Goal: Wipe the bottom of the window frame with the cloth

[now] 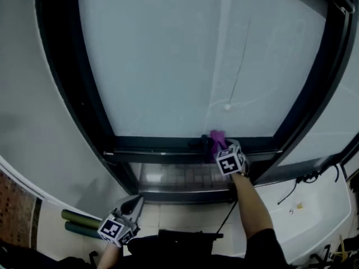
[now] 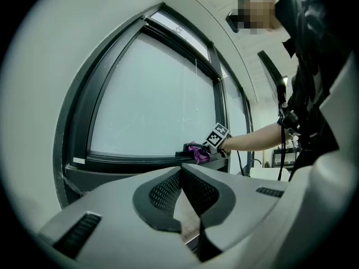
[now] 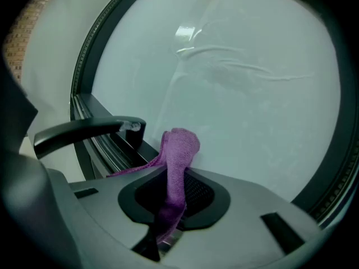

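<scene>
Right gripper (image 1: 221,150) is at the bottom rail of the window frame (image 1: 157,145), its jaws pinching a purple cloth (image 3: 178,156); the cloth stands up out of the jaws against the frosted glass (image 1: 168,55), with one flap trailing left onto the rail. A black window handle (image 3: 84,129) lies just left of the cloth along the same rail and stands in the way on that side. Whether the cloth presses on the rail itself appears likely but is not clear from any view. A thin cord with a small bead (image 1: 228,107) hangs down the glass above the cloth. Left gripper (image 1: 133,205) is held low, well apart from the frame, jaws pressed together with nothing between them. The person's bare forearm (image 1: 252,206) reaches up to the right gripper. The frame's upper corners are cut off at the picture edge. Below the window is a pale tiled floor with two green rolls (image 1: 84,220) lying at the left; a white counter (image 1: 314,212) with dark cables sits at the right, and a patch of brick wall (image 1: 17,206) shows at far left.
</scene>
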`<action>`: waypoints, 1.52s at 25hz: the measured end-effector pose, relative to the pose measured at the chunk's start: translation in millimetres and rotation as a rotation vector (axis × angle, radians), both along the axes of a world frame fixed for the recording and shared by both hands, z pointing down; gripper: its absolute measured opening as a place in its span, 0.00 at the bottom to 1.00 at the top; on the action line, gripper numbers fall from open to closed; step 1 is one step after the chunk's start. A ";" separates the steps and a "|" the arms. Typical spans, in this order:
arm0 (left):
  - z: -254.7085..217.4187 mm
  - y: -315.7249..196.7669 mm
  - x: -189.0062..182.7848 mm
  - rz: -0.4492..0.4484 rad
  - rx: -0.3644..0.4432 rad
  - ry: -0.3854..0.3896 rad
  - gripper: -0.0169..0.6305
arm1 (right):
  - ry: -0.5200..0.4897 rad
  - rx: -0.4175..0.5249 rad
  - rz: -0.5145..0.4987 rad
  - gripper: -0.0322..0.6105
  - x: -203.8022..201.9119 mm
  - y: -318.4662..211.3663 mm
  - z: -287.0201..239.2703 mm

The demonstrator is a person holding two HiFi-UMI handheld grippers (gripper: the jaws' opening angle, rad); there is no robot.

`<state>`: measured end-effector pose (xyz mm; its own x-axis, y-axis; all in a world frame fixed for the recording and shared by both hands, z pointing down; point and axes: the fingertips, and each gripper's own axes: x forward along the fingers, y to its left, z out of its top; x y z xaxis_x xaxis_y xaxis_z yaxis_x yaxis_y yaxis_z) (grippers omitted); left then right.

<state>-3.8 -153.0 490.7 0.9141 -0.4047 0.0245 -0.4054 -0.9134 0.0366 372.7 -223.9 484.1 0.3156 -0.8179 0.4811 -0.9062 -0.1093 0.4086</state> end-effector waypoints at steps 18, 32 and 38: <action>-7.3 -68.0 12.6 0.123 0.015 0.026 0.03 | 0.115 -0.090 0.074 0.16 5.6 0.6 2.3; -15.1 -58.4 66.2 0.099 0.030 0.066 0.03 | 0.095 -0.072 -0.018 0.16 15.1 7.9 2.1; -9.5 -50.1 78.2 0.103 0.021 0.044 0.03 | 0.090 -0.061 -0.042 0.16 21.2 13.0 -0.5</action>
<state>74.3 -203.1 481.2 0.9510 -0.3081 -0.0241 -0.3073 -0.9510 0.0329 393.9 -211.0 483.6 0.3255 -0.8012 0.5021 -0.8689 -0.0440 0.4930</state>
